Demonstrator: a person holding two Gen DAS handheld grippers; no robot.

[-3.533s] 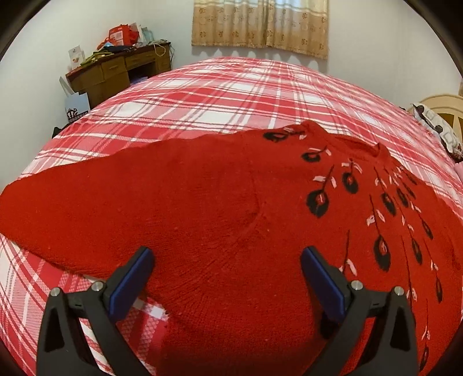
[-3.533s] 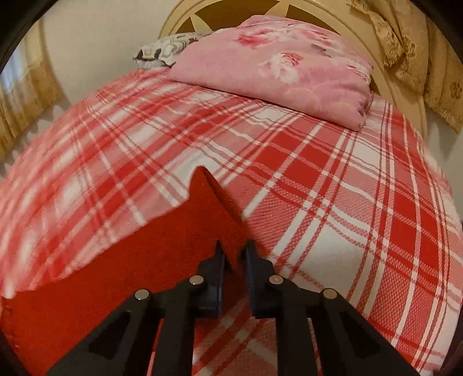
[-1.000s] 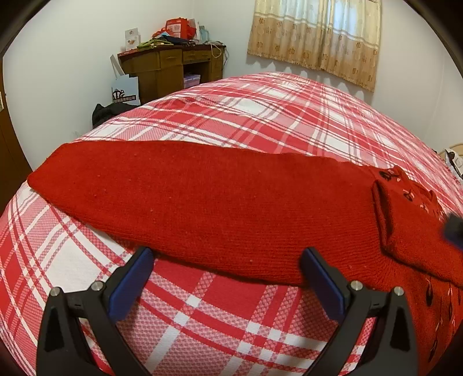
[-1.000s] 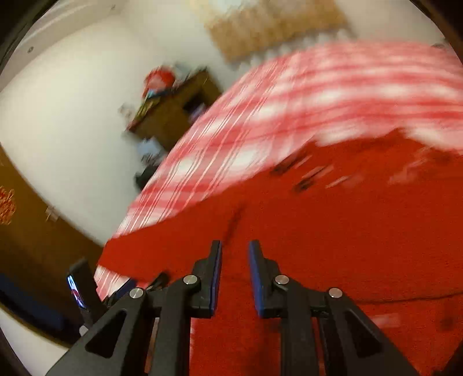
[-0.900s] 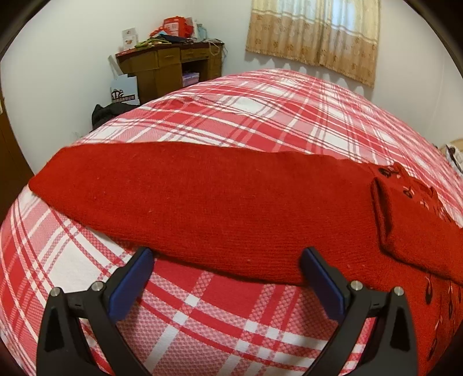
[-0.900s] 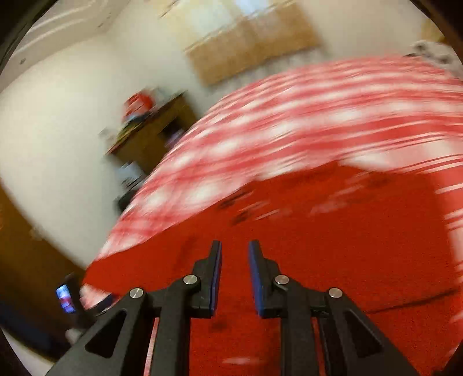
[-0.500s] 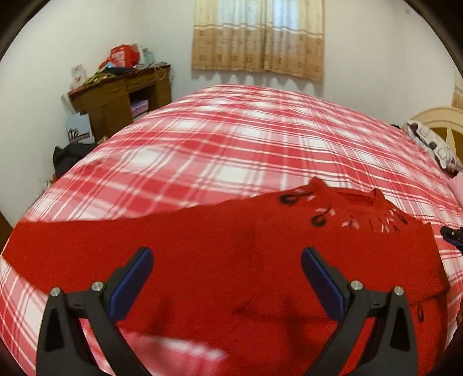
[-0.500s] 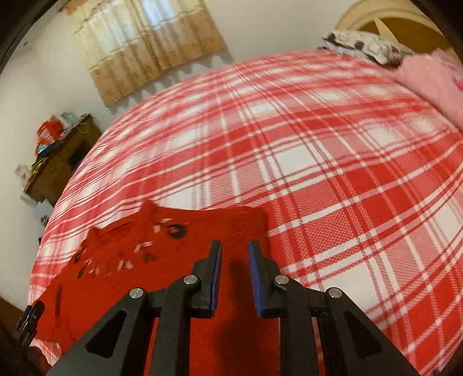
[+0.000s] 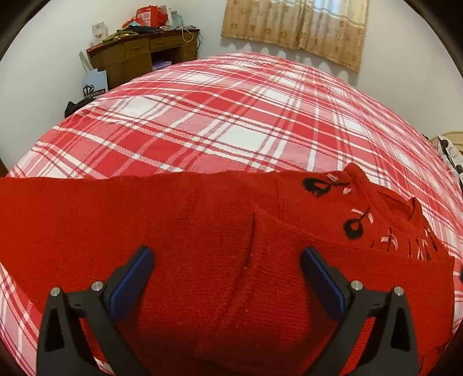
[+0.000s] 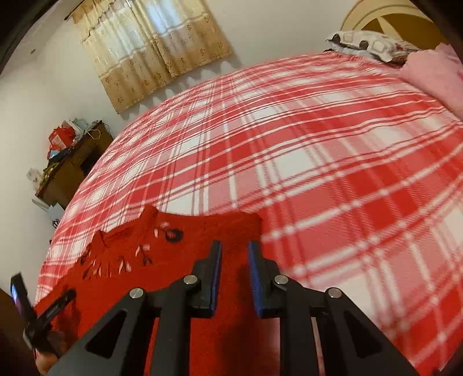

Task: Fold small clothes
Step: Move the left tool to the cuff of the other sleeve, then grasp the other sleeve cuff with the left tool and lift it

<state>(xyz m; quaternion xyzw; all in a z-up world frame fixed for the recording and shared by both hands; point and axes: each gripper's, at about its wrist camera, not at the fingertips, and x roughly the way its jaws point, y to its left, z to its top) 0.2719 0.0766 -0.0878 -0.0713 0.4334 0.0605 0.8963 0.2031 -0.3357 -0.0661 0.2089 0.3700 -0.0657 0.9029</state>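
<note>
A red knit sweater (image 9: 202,231) with black and white embroidery lies on the plaid bed (image 9: 231,115). One sleeve is folded across its body, with the cuff edge near the middle. The other sleeve stretches out to the left. My left gripper (image 9: 225,272) is open and empty, hovering over the sweater's body. In the right wrist view the sweater (image 10: 185,260) lies at the lower left. My right gripper (image 10: 234,257) hovers over the sweater's right edge with its jaws a narrow gap apart and nothing between them. The left gripper (image 10: 31,312) shows at the far left of that view.
A wooden desk (image 9: 144,55) with clutter stands by the wall beyond the bed. Curtains (image 9: 295,26) hang at the back. A pink pillow (image 10: 437,75) and a patterned pillow (image 10: 364,43) lie at the headboard end.
My right gripper carried one sleeve across the sweater's body, let it go and swung back to the sweater's right edge. My left gripper stayed open and moved back over the sweater's body.
</note>
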